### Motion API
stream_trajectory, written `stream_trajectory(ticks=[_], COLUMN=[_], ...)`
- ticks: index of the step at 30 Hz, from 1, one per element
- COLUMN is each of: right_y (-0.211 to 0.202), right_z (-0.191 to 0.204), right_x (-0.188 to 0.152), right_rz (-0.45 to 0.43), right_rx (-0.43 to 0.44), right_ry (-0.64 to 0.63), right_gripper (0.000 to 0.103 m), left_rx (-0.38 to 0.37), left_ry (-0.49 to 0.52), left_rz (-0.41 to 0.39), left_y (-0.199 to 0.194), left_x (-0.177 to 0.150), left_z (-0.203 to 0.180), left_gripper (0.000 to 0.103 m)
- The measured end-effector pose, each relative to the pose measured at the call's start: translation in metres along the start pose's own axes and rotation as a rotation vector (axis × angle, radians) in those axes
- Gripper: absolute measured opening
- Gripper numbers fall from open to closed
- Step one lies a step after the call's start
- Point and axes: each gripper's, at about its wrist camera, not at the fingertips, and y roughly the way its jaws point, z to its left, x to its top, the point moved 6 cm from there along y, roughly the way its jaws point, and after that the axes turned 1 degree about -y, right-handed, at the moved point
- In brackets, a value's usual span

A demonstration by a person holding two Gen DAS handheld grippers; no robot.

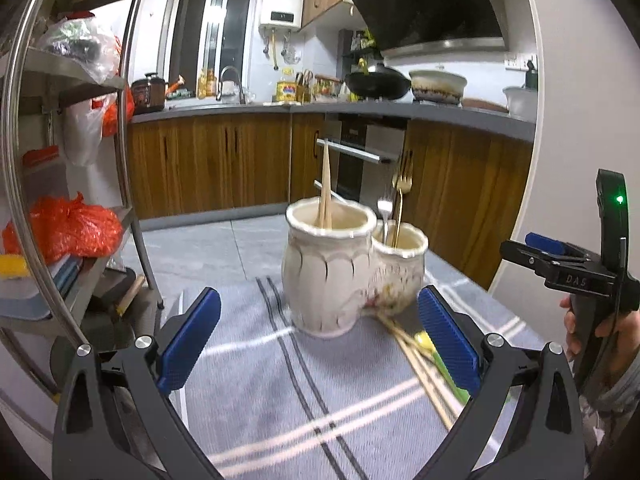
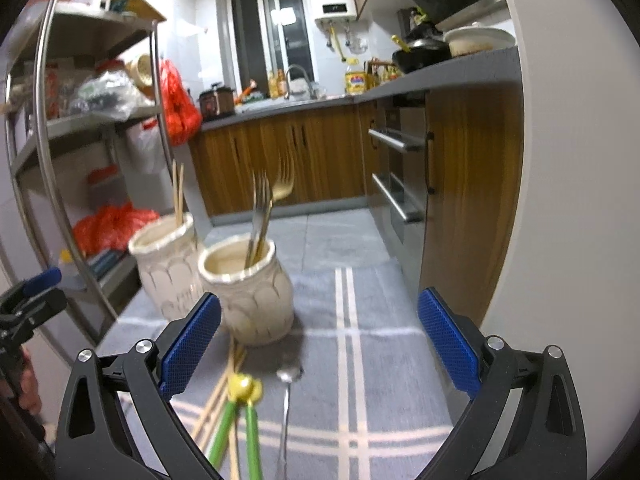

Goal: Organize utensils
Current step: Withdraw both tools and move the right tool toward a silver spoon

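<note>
- Your left tool point(image 1: 320, 340) is spread wide and holds nothing; it faces two cream ceramic jars on a grey striped cloth point(image 1: 256, 400) covering the worktop.
- Your right tool point(image 2: 320, 340) is also spread wide and empty, with the loose utensils lying just ahead of it and below.
- The taller jar point(image 1: 326, 272) holds a pair of wooden chopsticks point(image 1: 325, 188); the shorter jar point(image 1: 400, 270), touching it, holds a gold fork point(image 1: 400, 196) and a silver one.
- Loose on the cloth near the jars lie more wooden chopsticks point(image 2: 218, 396), a green pair joined by a yellow clip point(image 2: 242, 386), and a metal spoon point(image 2: 287, 400).
- The loose chopsticks are probably light, stiff and thin; take them near mid-length, and expect them to roll or cross.
- The spoon looks smooth and likely slippery; its narrow handle seems the better hold.
- The jars look heavy and breakable, so lower the pieces in gently.
</note>
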Motion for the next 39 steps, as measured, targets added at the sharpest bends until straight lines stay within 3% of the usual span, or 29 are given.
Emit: stream_trajectory(ticks=[7,12,24,26,28,31,39], right_y=[0.013,0.032,0.062,0.067,0.073,0.082,0.098], right_z=[-0.003,-0.002,0.005,0.01,0.014,0.018,0.026], right_x=[-0.024,-0.041,-0.053,-0.053,-0.054,-0.053,-0.054], right_rz=[0.086,0.197,0.296,0.316,0.338,0.354,0.402], right_rx=[-0.02,-0.069,-0.017,0.01,0.025,0.046,0.102], right_ry=[-0.023,-0.063,-0.079,-0.093,-0.103,-0.11,-0.114], right_gripper=[0.098,0.098,0.095,0.086,0.07,0.058,0.037], left_rx=[0.015,0.011,-0.022,-0.025,-0.03,-0.043,-0.048], left_ry=[0.022,0.024,0.01,0.016,0.016,0.007,-0.013], left_rz=[0.073,0.113,0.13,0.132,0.135,0.141,0.149], left_y=[0.008,0.013,0.02,0.021,0.021,0.022,0.025], left_x=[-0.032,-0.047,-0.053,-0.054,-0.055,-0.056,-0.057], left_z=[0.0,0.0,-0.004,-0.006,-0.007,-0.007,-0.004], left_gripper=[0.097,0.097,0.097,0.097,0.097,0.097,0.097])
